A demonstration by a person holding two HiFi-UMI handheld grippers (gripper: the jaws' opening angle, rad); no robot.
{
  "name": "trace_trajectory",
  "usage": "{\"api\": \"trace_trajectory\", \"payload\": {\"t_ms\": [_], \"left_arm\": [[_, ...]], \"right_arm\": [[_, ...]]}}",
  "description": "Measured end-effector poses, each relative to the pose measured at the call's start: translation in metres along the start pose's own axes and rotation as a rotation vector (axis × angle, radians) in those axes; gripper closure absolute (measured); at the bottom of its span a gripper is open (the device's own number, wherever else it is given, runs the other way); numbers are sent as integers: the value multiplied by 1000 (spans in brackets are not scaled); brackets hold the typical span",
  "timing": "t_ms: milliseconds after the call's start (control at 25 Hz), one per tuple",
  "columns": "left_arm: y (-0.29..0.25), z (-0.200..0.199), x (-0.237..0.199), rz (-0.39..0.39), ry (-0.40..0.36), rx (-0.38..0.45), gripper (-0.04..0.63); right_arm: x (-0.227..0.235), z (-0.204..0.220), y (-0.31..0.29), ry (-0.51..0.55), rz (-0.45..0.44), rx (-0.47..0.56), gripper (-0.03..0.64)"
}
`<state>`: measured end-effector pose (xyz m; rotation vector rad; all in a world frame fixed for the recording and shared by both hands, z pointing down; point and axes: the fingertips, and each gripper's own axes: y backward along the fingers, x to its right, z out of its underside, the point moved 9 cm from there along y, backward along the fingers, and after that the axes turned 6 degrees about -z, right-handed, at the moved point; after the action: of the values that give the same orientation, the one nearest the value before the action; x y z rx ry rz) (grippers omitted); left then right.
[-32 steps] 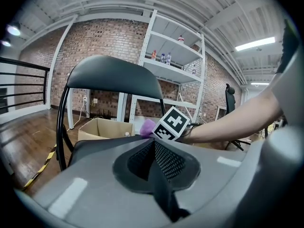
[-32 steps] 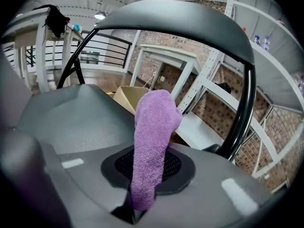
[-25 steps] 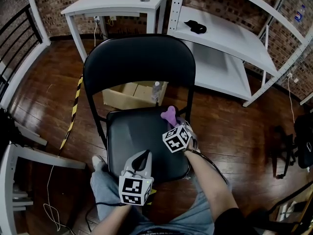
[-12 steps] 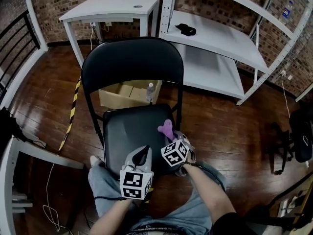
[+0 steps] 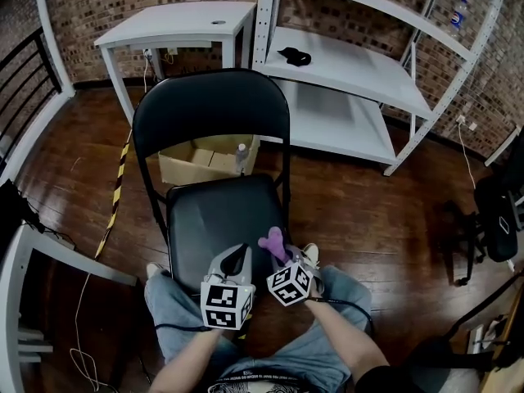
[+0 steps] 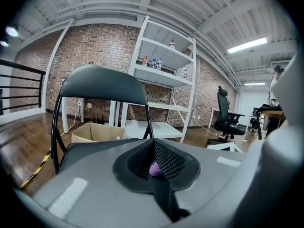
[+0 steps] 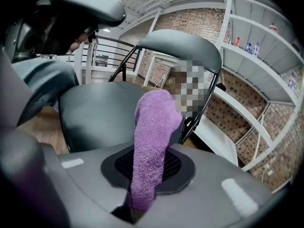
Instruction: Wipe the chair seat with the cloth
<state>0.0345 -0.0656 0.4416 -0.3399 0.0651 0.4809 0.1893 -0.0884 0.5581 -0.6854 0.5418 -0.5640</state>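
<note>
- head view: the right gripper (image 5: 282, 262) has drawn back from the far right part of the chair seat (image 5: 214, 218) to its near right corner, just above the person's knee. the purple cloth (image 5: 273, 242) has come with it and now sticks up over that near edge. the left gripper (image 5: 238, 259) stays where it was, at the near edge of the seat. i judge one pull from far to near is finished. the left and far parts of the seat may still need passes.
- left gripper view: the left gripper's (image 6: 153, 145) jaws are pressed together on nothing. a bit of the purple cloth (image 6: 155, 169) shows beyond them. the chair backrest (image 6: 100, 82) and a cardboard box (image 6: 96, 131) lie farther off.
- right gripper view: the right gripper (image 7: 148, 161) is clamped on the lower end of the cloth (image 7: 153, 132). the cloth stands upright and free and does not seem pressed onto the seat (image 7: 95, 112) beyond it, so wiping looks paused. it would have to be laid down again for the next stroke.
</note>
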Motion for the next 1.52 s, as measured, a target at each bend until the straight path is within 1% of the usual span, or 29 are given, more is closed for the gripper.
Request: {"api": "trace_trajectory", "payload": {"t_ms": [160,320,480,600,680,840,1000,1320,1520], "left_arm": [[6,0,6,6,-3,6,591],[10,0,10,12,-10,7,591],[15,0,13,11,-17,8,591],[18,0,12,7,-18,13,591],[20,0,12,5,-17,19,591],[26,-3,9,-9,-7,30,591],[37,-4,7,-25,-4,39,591],[59,-13,6,-42,-2,78,591],[82,-23,10,-40,1,132,591]], "right_arm": [[-16,12,17,-23,-1,6,571],[-26,21,24,-15,0,-3,571],[-25,21,26,-17,1,-1,571],[-25,16,30,-27,4,22,571],[-26,8,36,-45,4,58,571],[-27,-19,57,-85,6,164,571],[-31,-49,83,-90,12,272,571],[-38,-91,132,-228,-45,483,571],[-47,-109,161,-273,-67,591,571]]}}
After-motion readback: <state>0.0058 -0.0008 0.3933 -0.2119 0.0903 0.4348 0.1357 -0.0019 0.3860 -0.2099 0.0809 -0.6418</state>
